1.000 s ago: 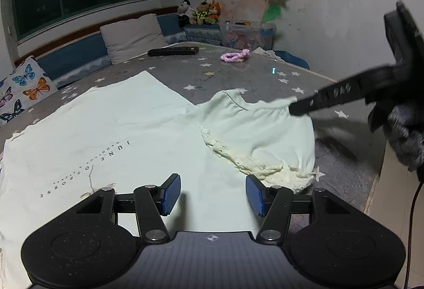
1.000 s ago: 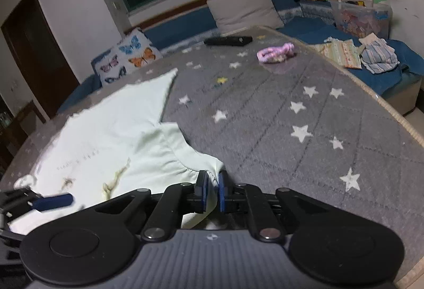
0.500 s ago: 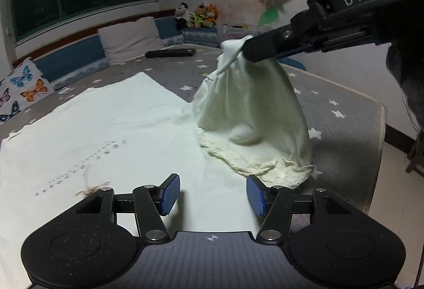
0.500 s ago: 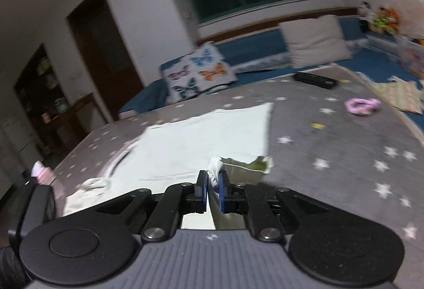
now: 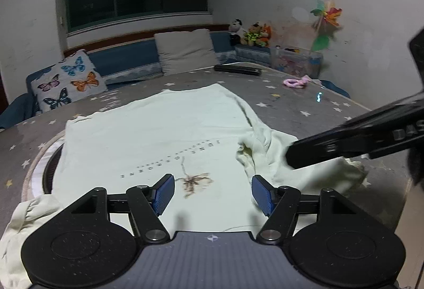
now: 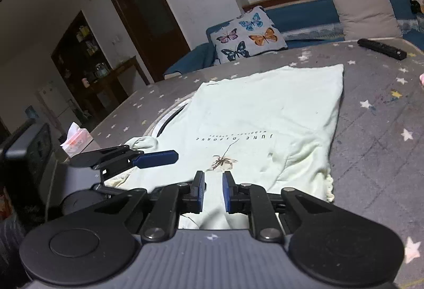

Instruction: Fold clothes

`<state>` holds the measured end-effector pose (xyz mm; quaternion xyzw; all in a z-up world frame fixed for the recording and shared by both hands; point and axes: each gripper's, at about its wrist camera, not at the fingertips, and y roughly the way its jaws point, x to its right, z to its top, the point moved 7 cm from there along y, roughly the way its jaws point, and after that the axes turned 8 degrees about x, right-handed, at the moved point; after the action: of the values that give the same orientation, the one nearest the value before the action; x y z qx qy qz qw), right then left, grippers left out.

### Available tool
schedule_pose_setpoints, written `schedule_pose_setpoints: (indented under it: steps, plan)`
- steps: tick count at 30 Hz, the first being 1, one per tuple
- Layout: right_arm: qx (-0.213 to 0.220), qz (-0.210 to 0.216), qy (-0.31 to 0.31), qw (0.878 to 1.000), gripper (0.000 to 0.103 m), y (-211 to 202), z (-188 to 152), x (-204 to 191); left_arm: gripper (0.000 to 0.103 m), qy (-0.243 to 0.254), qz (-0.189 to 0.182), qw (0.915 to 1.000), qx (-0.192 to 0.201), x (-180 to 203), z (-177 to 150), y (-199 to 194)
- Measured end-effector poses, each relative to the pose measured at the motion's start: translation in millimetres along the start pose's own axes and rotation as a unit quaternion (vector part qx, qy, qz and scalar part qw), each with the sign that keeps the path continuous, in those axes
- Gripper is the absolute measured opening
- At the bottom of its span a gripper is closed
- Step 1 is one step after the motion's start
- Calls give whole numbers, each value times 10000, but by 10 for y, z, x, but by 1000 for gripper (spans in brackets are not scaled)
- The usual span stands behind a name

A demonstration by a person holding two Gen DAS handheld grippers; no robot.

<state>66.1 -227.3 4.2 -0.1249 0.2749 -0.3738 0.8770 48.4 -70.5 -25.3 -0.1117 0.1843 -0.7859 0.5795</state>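
Both tools gaping, empty: left tool (image 5: 213, 192), right tool (image 6: 213, 189); shirt (image 6: 265, 114) hem behind them.

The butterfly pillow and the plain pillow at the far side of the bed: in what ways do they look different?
The butterfly pillow is printed with coloured butterflies on a white ground; the plain pillow is one pale beige colour with no pattern. In the left wrist view the butterfly pillow stands further left, near the corner, and the plain pillow nearer the middle below the window. Both lean upright against the blue backrest behind the bed.
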Motion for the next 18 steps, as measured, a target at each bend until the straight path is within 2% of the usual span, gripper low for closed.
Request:
schedule_pose_setpoints:
  steps: [3,10,13,18]
  plan:
    - [-1,-185,-30,9998,15,-95,-17,106,68,-29,-61,10000,21,50,27,6]
    - [-566,-1059,-37,9928,15,-259,-356,571,67,66,-421,9991,27,309,60,79]
    - [-600,-1105,47,9921,15,-345,-385,652,66,144,-580,9982,-43,419,15,131]
    - [-359,-1069,-115,9936,15,-408,-218,611,55,231,-690,9973,-121,491,-36,184]
